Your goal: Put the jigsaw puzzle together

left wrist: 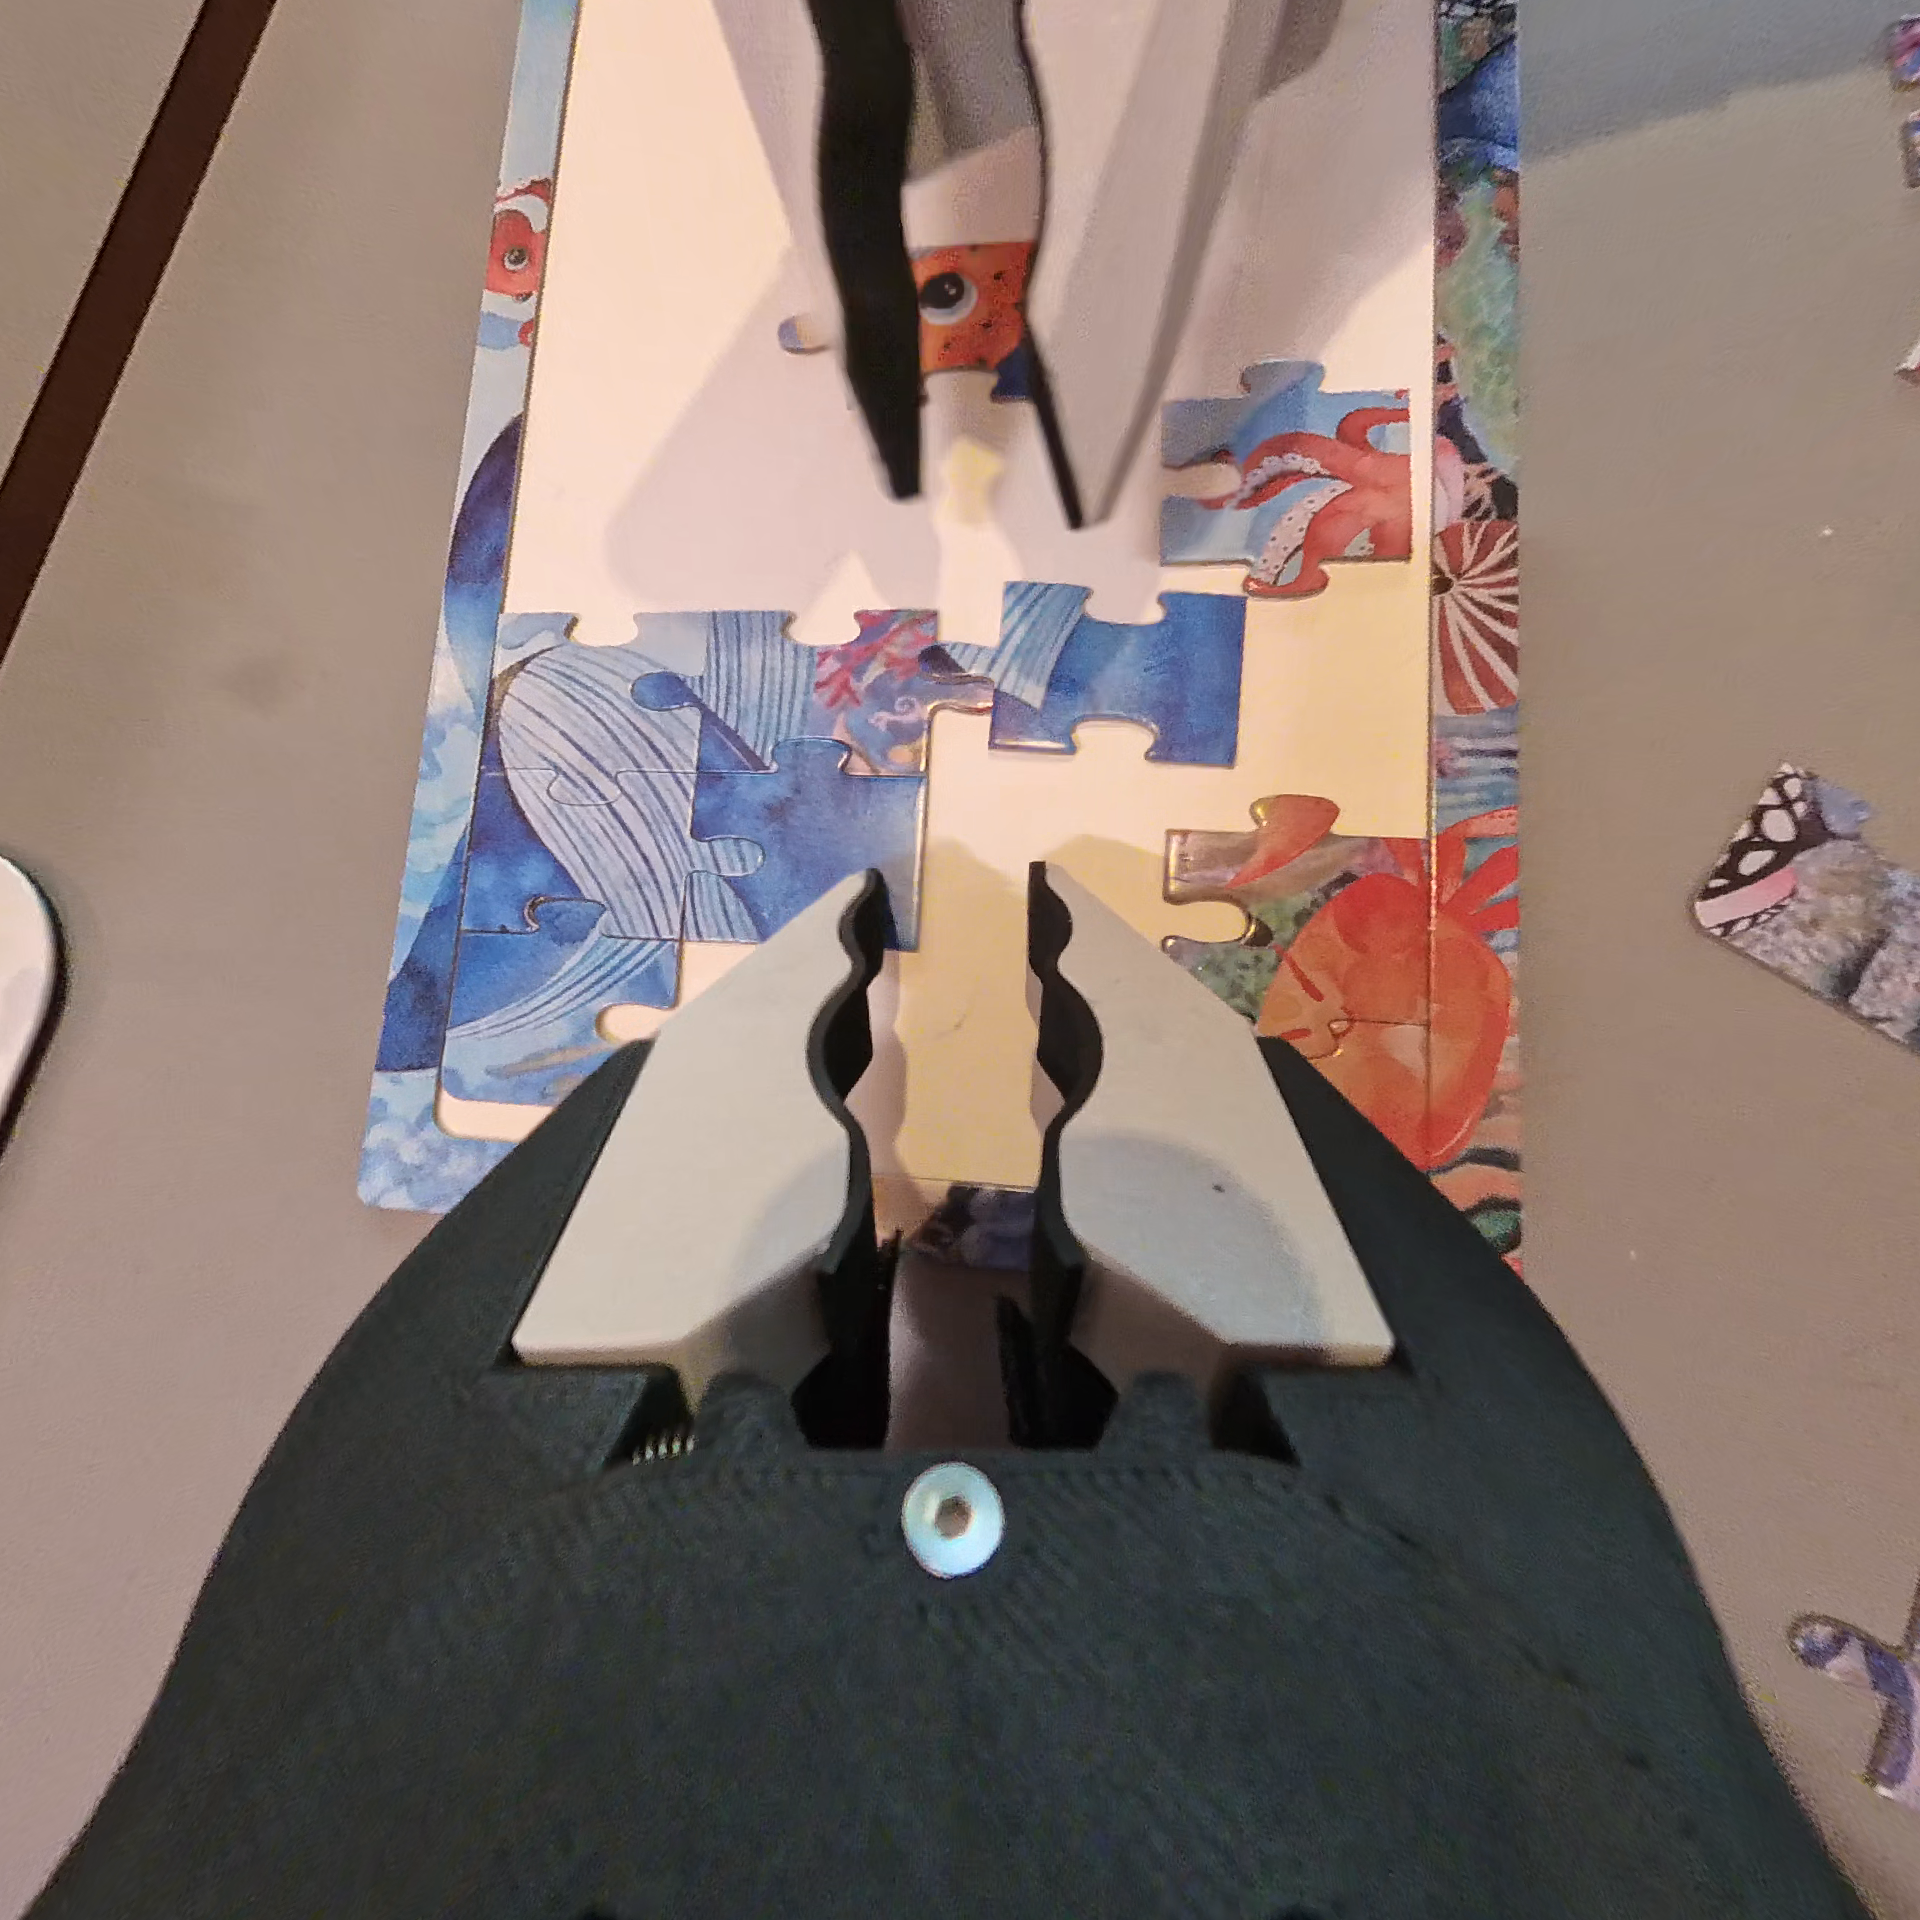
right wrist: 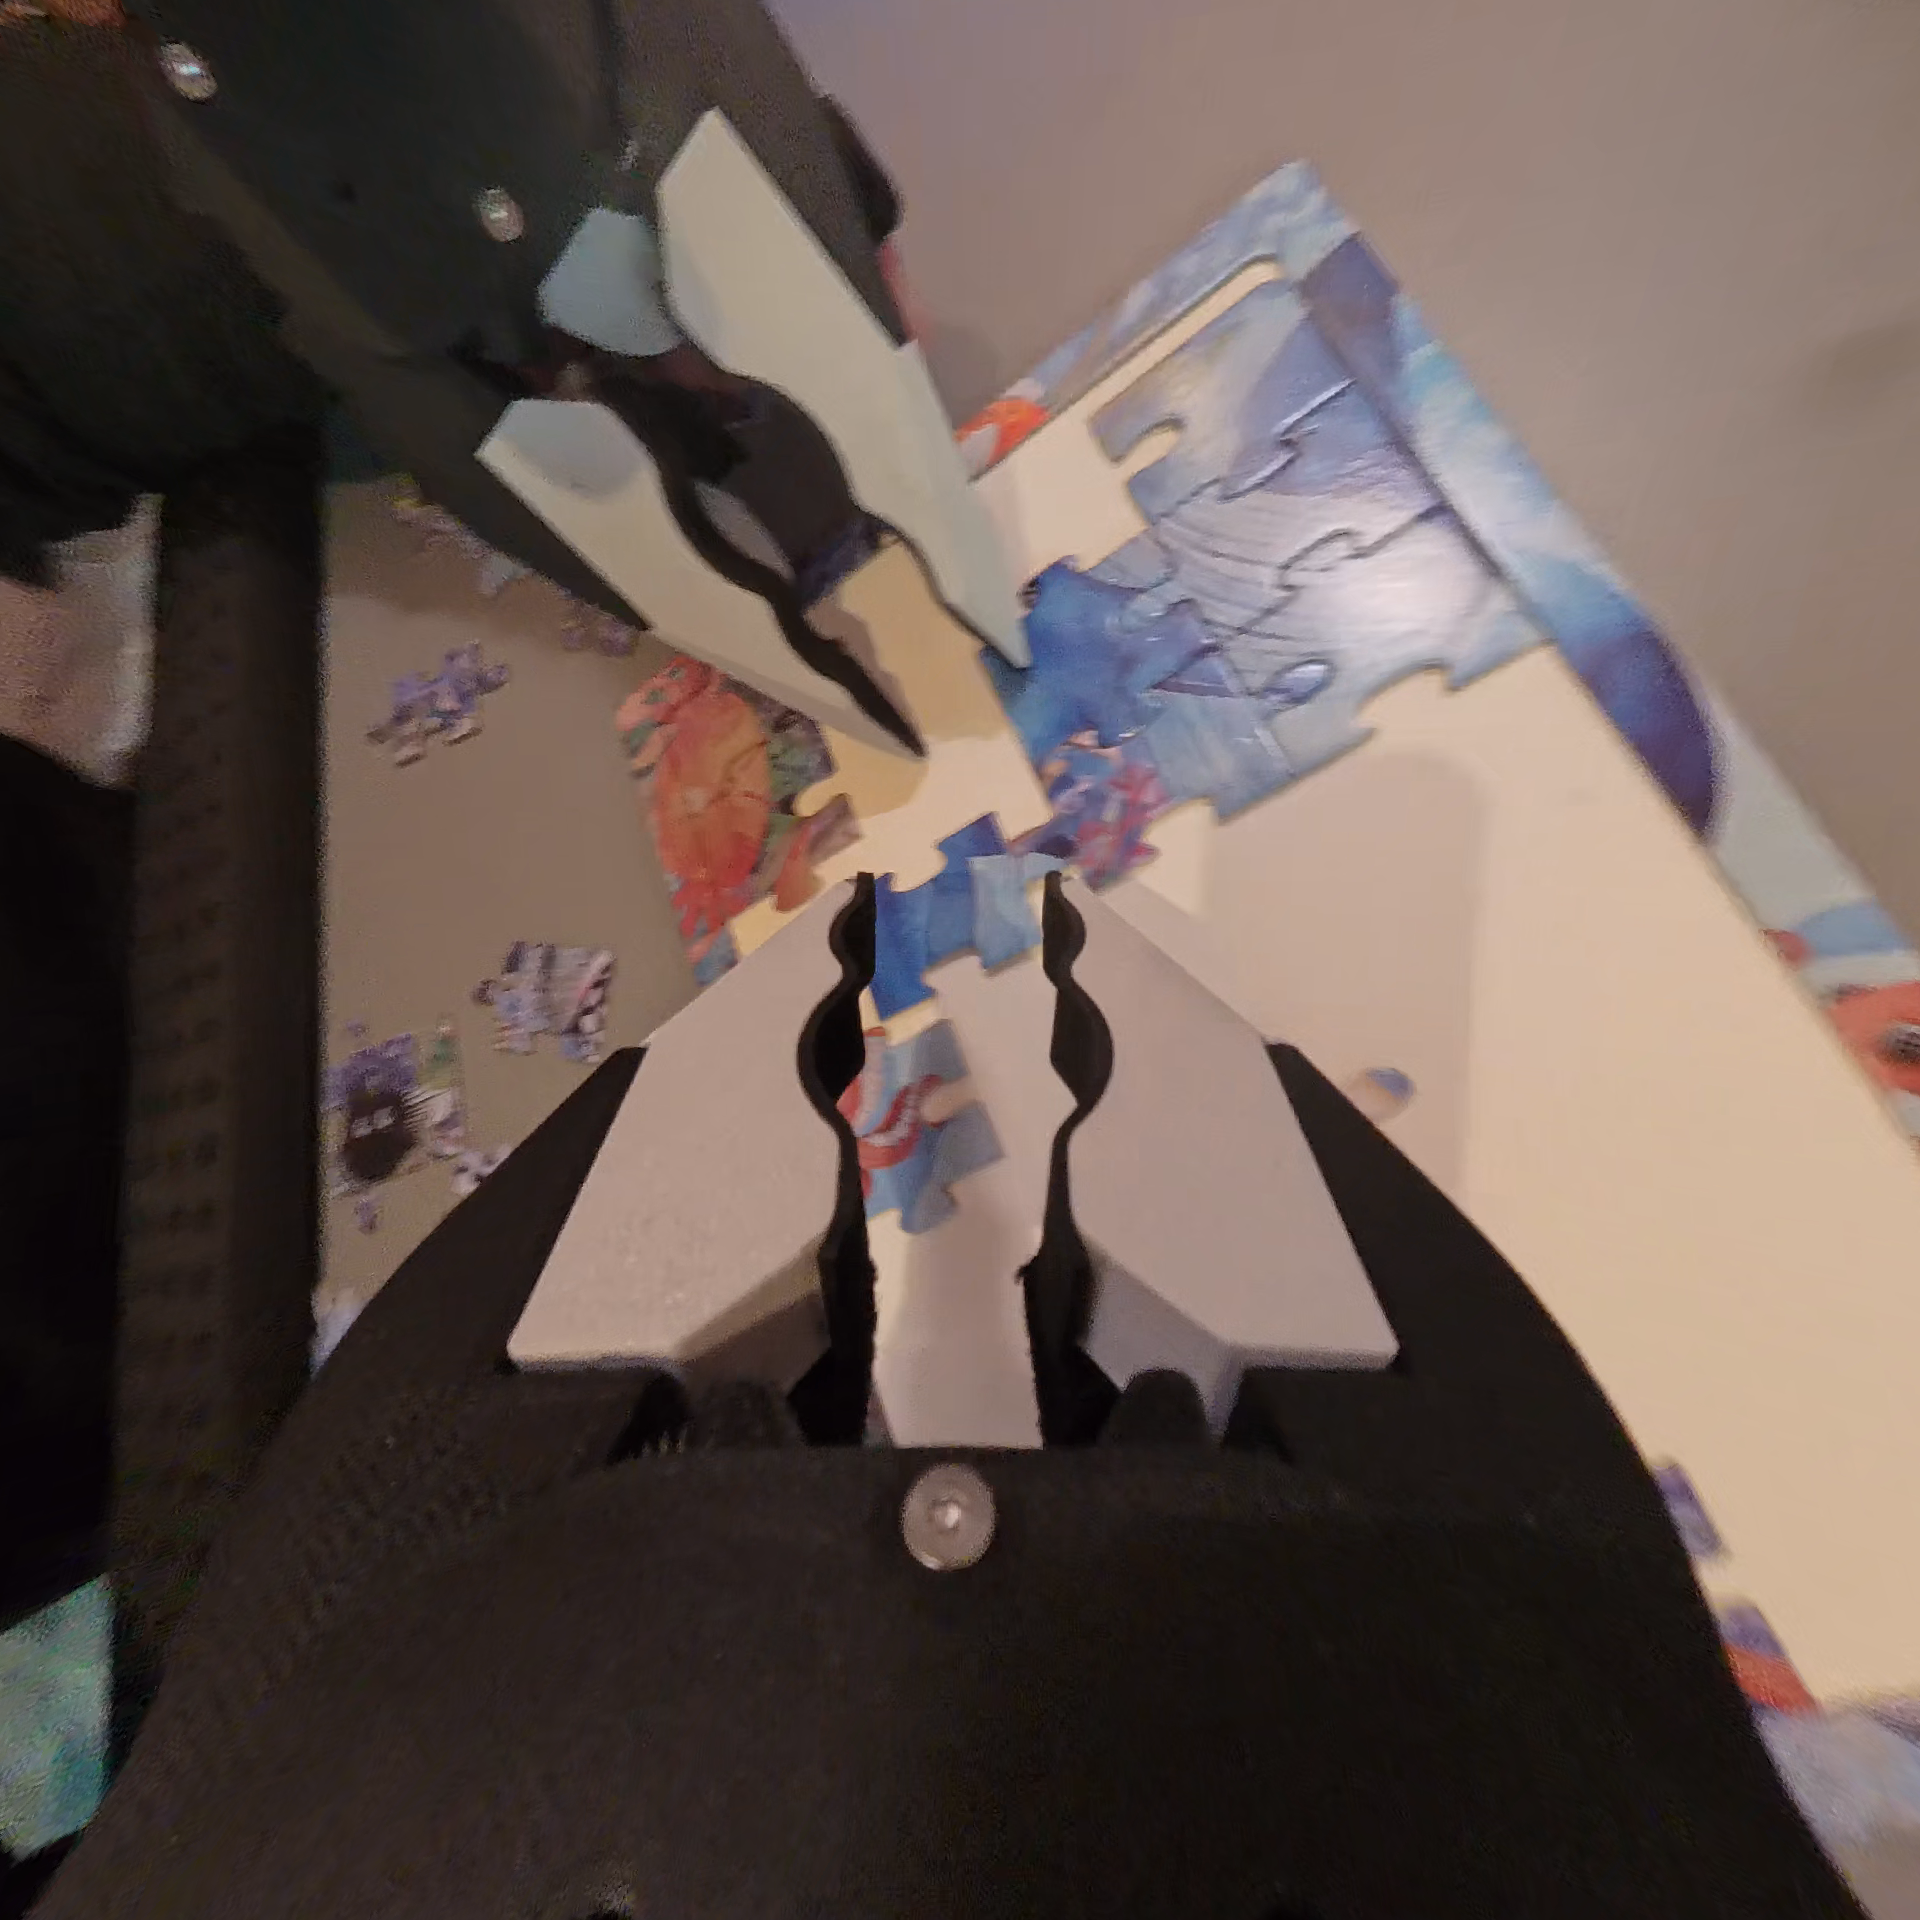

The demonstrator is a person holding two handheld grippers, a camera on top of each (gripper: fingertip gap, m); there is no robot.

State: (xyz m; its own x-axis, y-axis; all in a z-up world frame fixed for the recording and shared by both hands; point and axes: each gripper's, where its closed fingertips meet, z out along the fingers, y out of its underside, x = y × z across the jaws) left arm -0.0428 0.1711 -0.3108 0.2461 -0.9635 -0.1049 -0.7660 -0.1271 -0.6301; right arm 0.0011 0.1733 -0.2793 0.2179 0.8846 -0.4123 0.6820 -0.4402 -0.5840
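While both grippers hover empty with jaws parted over the puzzle tray [left wrist: 1475, 208], the right gripper [left wrist: 982, 504] lines up above the loose blue piece [left wrist: 1117, 675] (beside the whale block [left wrist: 644, 810]), probably to seat it; the left gripper [left wrist: 956, 883] waits.

It looks like a home or play corner, though little shows which. A plain beige table [left wrist: 260, 520] with a dark edge strip at the upper left of the frame carries a child's sea-animal puzzle tray [left wrist: 1475, 644], with loose pieces [right wrist: 416, 1132] scattered at the left.
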